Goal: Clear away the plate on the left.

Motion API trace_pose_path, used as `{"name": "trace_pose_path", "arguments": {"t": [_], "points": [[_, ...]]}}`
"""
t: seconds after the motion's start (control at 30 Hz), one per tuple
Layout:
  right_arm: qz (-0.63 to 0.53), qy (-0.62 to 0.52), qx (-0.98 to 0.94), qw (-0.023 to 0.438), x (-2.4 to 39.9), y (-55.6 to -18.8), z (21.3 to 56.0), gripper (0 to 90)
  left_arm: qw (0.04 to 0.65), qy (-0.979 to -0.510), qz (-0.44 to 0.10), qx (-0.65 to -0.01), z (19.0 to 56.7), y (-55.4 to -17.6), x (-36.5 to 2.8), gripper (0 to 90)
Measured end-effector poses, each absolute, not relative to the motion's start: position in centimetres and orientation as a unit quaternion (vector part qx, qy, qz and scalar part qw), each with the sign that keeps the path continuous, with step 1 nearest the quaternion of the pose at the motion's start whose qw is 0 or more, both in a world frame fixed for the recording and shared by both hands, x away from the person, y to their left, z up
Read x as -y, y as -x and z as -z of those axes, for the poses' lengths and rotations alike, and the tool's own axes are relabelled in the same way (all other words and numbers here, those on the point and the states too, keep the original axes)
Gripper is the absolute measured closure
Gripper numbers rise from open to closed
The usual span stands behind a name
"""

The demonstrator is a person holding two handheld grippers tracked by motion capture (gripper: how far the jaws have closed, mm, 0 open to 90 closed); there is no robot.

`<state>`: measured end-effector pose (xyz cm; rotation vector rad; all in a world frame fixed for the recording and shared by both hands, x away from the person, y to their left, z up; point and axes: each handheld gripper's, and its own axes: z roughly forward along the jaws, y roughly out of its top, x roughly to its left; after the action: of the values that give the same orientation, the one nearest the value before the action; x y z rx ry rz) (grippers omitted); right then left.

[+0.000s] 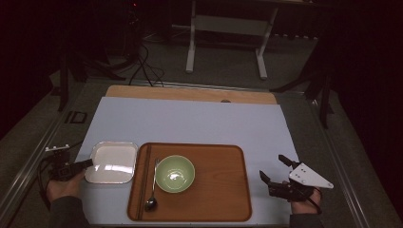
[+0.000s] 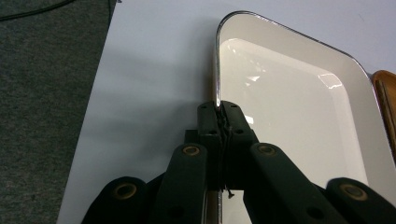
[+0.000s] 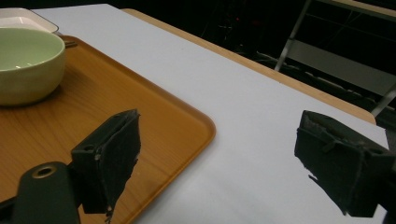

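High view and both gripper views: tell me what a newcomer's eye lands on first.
The wooden tray at the table's near edge, carrying a green bowl and a spoon. To its left, the left gripper is clamped on the white square dish's rim; the right gripper waits open beside the tray.

One tray (image 1: pixel 214 199), one bowl (image 1: pixel 175 173), one plate (image 1: pixel 112 162), one spoon (image 1: pixel 153 190).

Tabletop (image 1: pixel 190 118), pale blue sheet over wood, far edge bare as a wooden strip; directly on it a white square dish (image 1: pixel 112 162) at left, just beside a brown wooden tray (image 1: pixel 218 190) near the front edge, middle.
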<state>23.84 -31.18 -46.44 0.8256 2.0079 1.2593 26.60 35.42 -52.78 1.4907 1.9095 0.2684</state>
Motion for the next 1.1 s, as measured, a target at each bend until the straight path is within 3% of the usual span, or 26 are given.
{"name": "trace_pose_path", "arguments": {"t": [1.1], "points": [[-0.477, -0.312, -0.761, 0.311, 31.2, -23.8, 46.4, 13.6, 0.389, -0.552, -0.119, -0.728, 50.8, -25.8, -35.1, 88.8]]}}
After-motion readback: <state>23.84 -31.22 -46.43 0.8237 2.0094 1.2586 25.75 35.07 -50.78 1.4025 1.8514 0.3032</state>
